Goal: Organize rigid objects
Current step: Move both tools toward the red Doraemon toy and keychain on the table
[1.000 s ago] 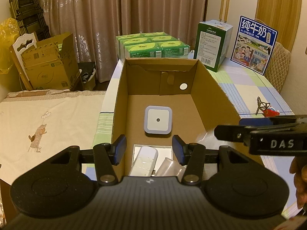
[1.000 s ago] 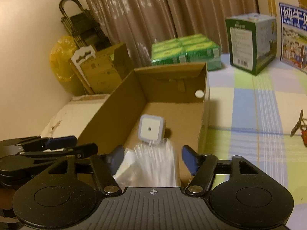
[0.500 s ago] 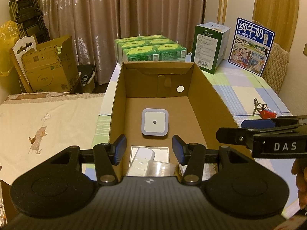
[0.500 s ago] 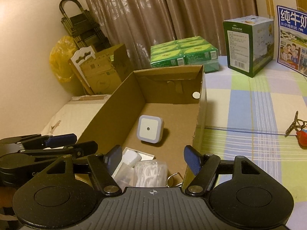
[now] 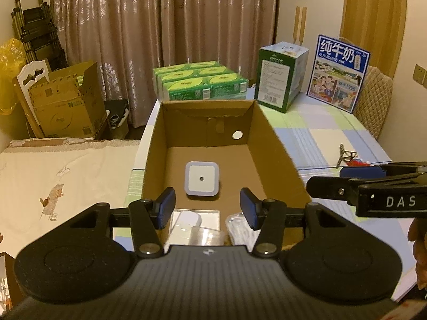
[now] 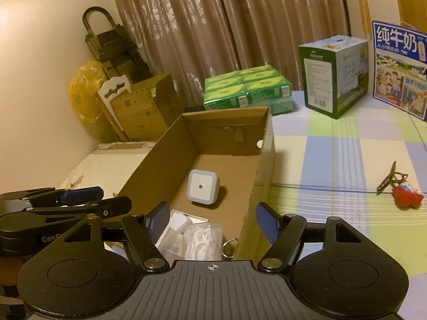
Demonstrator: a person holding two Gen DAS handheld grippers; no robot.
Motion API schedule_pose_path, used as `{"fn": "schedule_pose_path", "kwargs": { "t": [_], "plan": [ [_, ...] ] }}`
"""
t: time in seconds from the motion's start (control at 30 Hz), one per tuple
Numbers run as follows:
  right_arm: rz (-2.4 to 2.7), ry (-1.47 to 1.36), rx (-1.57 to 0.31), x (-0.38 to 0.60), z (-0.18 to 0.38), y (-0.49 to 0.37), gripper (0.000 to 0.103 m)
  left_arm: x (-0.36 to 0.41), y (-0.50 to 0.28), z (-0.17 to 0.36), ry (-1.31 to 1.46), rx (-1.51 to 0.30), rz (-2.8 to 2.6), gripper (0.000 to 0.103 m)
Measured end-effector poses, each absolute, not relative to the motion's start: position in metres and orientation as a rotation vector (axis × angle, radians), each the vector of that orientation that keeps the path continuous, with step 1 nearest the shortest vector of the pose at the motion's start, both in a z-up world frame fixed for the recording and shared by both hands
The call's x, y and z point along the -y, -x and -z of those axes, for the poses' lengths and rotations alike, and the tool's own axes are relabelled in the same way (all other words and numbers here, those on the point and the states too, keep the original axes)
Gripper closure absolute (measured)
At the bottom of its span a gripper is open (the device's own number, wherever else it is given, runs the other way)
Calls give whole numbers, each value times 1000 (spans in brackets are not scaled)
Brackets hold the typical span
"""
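An open cardboard box (image 5: 275,144) stands on the checked table. On its floor rests a white square night light (image 5: 202,178) (image 6: 203,186). At the near end lie a white device on a card (image 5: 188,218) and a clear pack of floss picks (image 6: 204,240), with a metal ring (image 6: 229,242) beside them. My left gripper (image 5: 207,210) hovers above the near end with its jaws opening and nothing between them. Over the box's near right wall, my right gripper (image 6: 212,220) stands open and empty.
Keys with a red charm (image 6: 405,196) lie on the tablecloth right of the box. Behind the box stand green tissue packs (image 5: 200,82), a green-white carton (image 5: 280,74) and a blue milk box (image 5: 337,73). Cardboard boxes (image 5: 66,101) and a cream cloth are at the left.
The clear pack that was blurred between the right fingers now lies in the box. Both grippers have risen and drawn back from the box. The left jaws stand slightly wider.
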State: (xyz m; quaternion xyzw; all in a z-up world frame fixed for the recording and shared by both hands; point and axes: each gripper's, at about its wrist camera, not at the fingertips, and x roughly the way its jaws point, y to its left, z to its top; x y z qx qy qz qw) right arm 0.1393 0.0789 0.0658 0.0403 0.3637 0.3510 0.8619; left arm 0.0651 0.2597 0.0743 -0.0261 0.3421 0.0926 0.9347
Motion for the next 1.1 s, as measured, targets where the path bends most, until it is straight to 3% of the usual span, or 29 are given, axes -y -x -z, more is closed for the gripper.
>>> {"fn": "schedule_pose_path", "kwargs": {
  "t": [0.63, 1.1],
  "plan": [
    [-599, -127, -718, 16, -83, -123, 34, -191, -56, -99, 52, -630, -92, 18],
    [-495, -143, -687, 79, -93, -107, 34, -143, -55, -104, 62, -620, -32, 11]
  ]
}}
